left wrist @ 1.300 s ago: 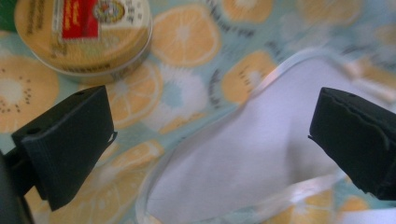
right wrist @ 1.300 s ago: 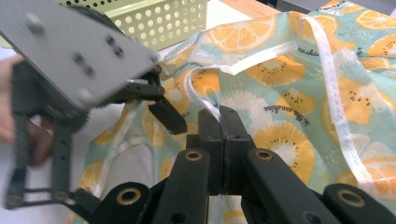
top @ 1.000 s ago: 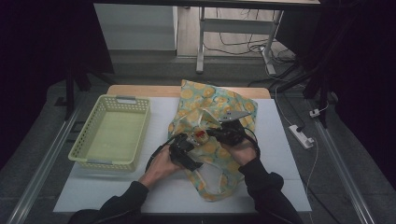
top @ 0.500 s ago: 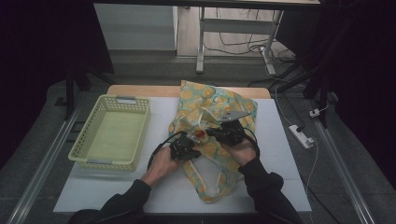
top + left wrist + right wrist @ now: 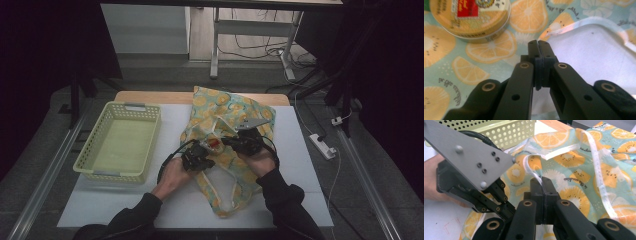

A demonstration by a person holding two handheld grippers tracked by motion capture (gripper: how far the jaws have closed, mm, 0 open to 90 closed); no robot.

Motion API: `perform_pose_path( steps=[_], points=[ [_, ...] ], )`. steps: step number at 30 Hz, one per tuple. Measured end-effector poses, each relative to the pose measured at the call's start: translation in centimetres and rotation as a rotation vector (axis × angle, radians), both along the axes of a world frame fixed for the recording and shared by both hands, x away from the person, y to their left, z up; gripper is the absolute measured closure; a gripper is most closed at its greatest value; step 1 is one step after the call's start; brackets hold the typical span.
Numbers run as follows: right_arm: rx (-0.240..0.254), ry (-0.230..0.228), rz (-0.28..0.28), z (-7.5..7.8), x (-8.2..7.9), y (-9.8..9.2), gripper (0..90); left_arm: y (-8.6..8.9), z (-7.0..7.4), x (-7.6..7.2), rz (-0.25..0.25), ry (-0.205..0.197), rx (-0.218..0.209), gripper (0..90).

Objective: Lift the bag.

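Since the earlier frame the left tongs (image 5: 539, 46) have just been closing, and their jaws now meet at the bag's mouth edge, apparently pinching the rim. The fruit-print cloth bag (image 5: 227, 117) lies flat mid-table (image 5: 125, 210), right of the empty green basket (image 5: 82, 167). The right tongs (image 5: 543, 182) are clamped fully on the bag's white strap (image 5: 599, 182). A round yellow tin (image 5: 471, 18) rests on the fabric just beyond the left tongs. Likely risks: thin cloth could slip from either pinch when lifted, letting the mouth fall shut, and pulling the fabric could tip or roll the tin off the bag.
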State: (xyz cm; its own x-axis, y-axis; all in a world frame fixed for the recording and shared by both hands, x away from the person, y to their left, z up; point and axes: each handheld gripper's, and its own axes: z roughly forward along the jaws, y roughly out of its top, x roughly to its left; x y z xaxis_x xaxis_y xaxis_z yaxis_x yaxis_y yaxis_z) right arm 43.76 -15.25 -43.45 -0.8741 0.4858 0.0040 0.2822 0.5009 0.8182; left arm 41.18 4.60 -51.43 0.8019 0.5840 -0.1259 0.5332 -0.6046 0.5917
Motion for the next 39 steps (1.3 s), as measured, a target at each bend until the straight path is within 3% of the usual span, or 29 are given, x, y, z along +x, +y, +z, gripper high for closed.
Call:
perform_pose_path(
  steps=[26, 33, 39],
  points=[
    [0.047, 0.005, 0.028, 1.9, -0.3, 0.0, 89.8, 2.3, 4.5, -0.4, 0.029, -0.001, -0.180, 89.7],
    [0.073, 0.024, 0.047, 2.6, -0.2, 0.5, 89.9, 3.3, 6.3, -0.2, 0.031, 0.004, -0.227, 89.7],
    [0.058, 0.004, 0.060, 3.6, -0.2, 1.2, 90.0, 4.4, 7.9, 0.2, 0.032, 0.011, -0.254, 89.7]
  ],
)
